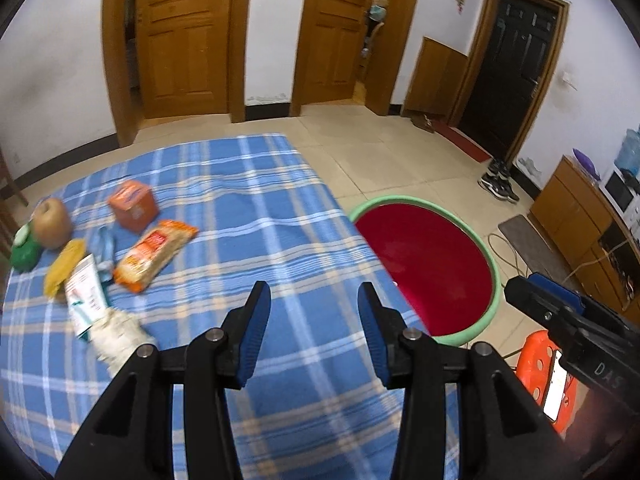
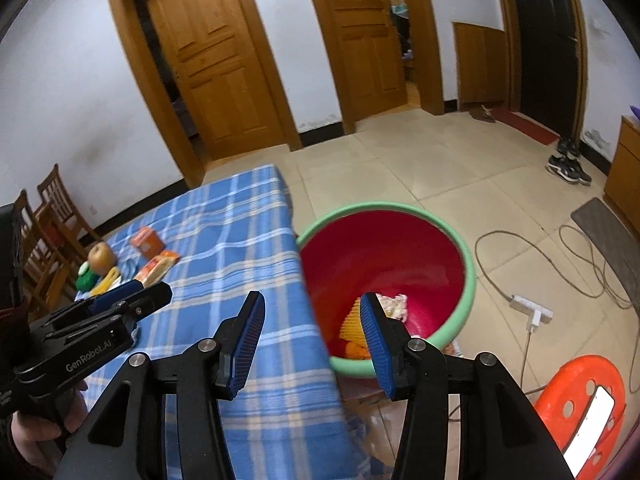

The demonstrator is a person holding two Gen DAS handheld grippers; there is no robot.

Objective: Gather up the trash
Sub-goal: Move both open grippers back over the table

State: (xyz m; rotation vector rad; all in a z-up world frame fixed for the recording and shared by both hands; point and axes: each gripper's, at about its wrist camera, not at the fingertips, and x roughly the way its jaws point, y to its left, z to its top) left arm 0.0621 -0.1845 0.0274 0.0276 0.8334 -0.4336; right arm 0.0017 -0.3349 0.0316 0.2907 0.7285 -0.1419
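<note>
Two grippers hang over a table with a blue checked cloth (image 1: 248,184). The left gripper (image 1: 313,322) has its blue pads partly apart, and nothing is between them. The right gripper (image 2: 312,334) is partly apart too, with nothing in it. No earlier picture is here, so only this is told.

On the side of the left gripper, seen from the right wrist, white letters read "GenRobot.AI". On the right gripper's body (image 1: 568,320), seen from the left wrist, the letters "DAS" show and the rest is cut off.

The big red tub (image 2: 384,248) with a green rim stands on the floor, right beside the table edge. Some trash (image 2: 394,306) lies at its bottom: something white and something yellow.

More trash lies on the cloth, far from the tub: an orange box (image 1: 134,206), an orange snack packet (image 1: 154,254), a yellow wrapper (image 1: 64,266), a white and green carton (image 1: 86,296) and a crumpled white paper (image 1: 116,336). Their writing is too blurry to read. A brown apple (image 1: 52,224) and a green bottle (image 1: 24,250) sit there too.

An orange stool (image 2: 580,404) stands near the tub.
</note>
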